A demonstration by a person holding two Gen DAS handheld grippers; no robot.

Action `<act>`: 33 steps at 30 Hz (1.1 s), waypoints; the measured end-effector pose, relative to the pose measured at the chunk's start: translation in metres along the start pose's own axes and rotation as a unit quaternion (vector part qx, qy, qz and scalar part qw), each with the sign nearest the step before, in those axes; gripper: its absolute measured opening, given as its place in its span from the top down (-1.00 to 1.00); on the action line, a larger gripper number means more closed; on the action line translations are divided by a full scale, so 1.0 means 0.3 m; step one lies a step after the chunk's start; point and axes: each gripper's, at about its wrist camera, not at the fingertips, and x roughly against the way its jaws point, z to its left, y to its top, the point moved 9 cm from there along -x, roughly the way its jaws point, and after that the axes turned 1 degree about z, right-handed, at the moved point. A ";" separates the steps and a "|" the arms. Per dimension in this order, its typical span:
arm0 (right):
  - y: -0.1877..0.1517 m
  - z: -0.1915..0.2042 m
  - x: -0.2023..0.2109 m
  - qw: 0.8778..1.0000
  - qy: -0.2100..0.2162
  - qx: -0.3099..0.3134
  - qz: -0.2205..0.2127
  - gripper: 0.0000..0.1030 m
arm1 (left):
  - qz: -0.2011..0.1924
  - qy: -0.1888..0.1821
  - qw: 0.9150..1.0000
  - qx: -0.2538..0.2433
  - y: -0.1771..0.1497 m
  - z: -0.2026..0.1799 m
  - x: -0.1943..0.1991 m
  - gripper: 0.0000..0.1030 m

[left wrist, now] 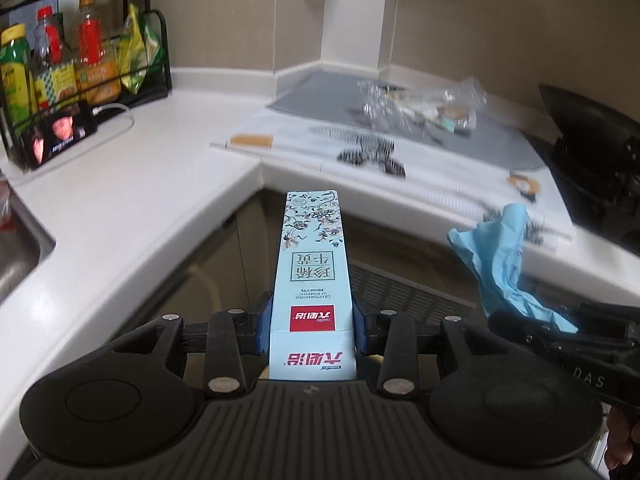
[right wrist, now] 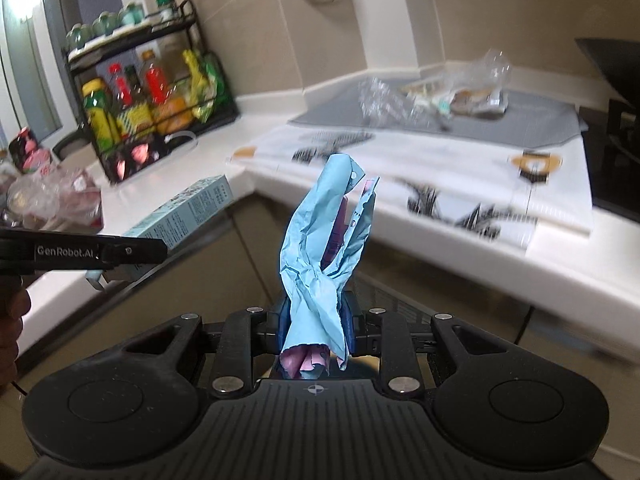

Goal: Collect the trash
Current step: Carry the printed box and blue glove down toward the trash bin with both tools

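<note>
Trash in hand: carton [left wrist: 312,280] clamped in left tool [left wrist: 312,330], crumpled blue paper [right wrist: 324,248] in right tool [right wrist: 316,326], clear of counter [left wrist: 132,188]. Carry step; bin unseen. Plastic wrappers [left wrist: 420,108] remaining.

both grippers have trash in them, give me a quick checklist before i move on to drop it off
1. Left gripper shut on the light blue carton, pads on both side faces: ok.
2. Carton straight in the grip, pointing forward: ok.
3. Right gripper shut on the crumpled blue paper: ok.
4. Paper gripped only at its lower end, the rest loose above: not ok, it may slip.
5. Trash bin or bag in sight: not ok, none shows in either view.
6. Trash left on the counter: not ok, clear plastic wrappers lie on the grey mat.
</note>
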 end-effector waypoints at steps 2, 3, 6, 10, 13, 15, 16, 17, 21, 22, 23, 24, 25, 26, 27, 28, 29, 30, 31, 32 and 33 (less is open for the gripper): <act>-0.026 0.013 -0.003 1.000 0.002 0.003 0.010 0.46 | 0.004 0.000 1.000 -0.001 -0.034 0.000 0.001 0.17; -0.039 0.019 -0.004 1.000 0.002 0.005 0.014 0.46 | 0.007 -0.001 1.000 -0.001 -0.046 -0.002 0.000 0.17; -0.076 0.031 -0.010 1.000 0.003 0.004 0.029 0.46 | 0.013 0.001 1.000 -0.004 -0.083 -0.005 -0.005 0.17; -0.113 0.042 -0.023 0.999 0.001 0.007 0.046 0.46 | 0.017 0.004 1.000 -0.014 -0.123 -0.017 -0.011 0.17; -0.124 0.045 -0.032 0.999 -0.002 0.010 0.054 0.46 | 0.021 0.003 1.000 -0.014 -0.141 -0.023 -0.019 0.17; -0.124 0.047 -0.037 0.998 -0.002 0.009 0.055 0.46 | 0.024 0.002 1.000 -0.014 -0.149 -0.026 -0.026 0.17; -0.124 0.049 -0.040 0.998 -0.001 0.009 0.056 0.46 | 0.025 0.002 1.000 -0.014 -0.152 -0.026 -0.029 0.17; -0.124 0.050 -0.043 0.998 -0.001 0.010 0.058 0.46 | 0.026 0.002 1.000 -0.013 -0.153 -0.026 -0.032 0.17; -0.129 0.050 -0.057 0.998 -0.001 0.011 0.064 0.46 | 0.029 0.002 0.999 -0.015 -0.160 -0.027 -0.039 0.17; -0.130 0.050 -0.062 0.998 -0.002 0.010 0.066 0.46 | 0.030 0.002 0.999 -0.015 -0.162 -0.027 -0.042 0.17; -0.133 0.049 -0.065 0.998 -0.002 0.010 0.067 0.46 | 0.032 0.002 0.999 -0.015 -0.166 -0.028 -0.044 0.17; -0.135 0.049 -0.069 0.998 -0.002 0.010 0.069 0.46 | 0.034 0.000 0.999 -0.016 -0.169 -0.030 -0.046 0.17; -0.138 0.049 -0.072 0.997 -0.002 0.011 0.071 0.46 | 0.036 -0.001 0.999 -0.015 -0.171 -0.031 -0.049 0.17; -0.139 0.047 -0.075 0.997 -0.002 0.011 0.072 0.46 | 0.037 -0.002 0.999 -0.015 -0.173 -0.032 -0.052 0.17; -0.141 0.046 -0.078 0.997 -0.003 0.011 0.074 0.46 | 0.038 -0.002 0.999 -0.016 -0.176 -0.035 -0.055 0.17; -0.143 0.045 -0.081 0.997 -0.003 0.010 0.075 0.46 | 0.039 -0.003 0.999 -0.016 -0.178 -0.035 -0.058 0.17; -0.144 0.045 -0.085 0.997 -0.003 0.009 0.077 0.46 | 0.040 -0.003 0.999 -0.015 -0.181 -0.039 -0.062 0.17; -0.145 0.044 -0.088 0.997 -0.003 0.009 0.078 0.46 | 0.042 -0.004 0.999 -0.016 -0.183 -0.040 -0.065 0.17; -0.148 0.043 -0.090 0.997 -0.003 0.008 0.079 0.46 | 0.043 -0.004 0.999 -0.015 -0.185 -0.040 -0.069 0.17; -0.148 0.043 -0.092 0.997 -0.003 0.008 0.080 0.46 | 0.044 -0.004 0.999 -0.015 -0.186 -0.039 -0.072 0.17; -0.150 0.042 -0.095 0.997 -0.003 0.007 0.081 0.46 | 0.046 -0.003 0.999 -0.015 -0.187 -0.041 -0.076 0.17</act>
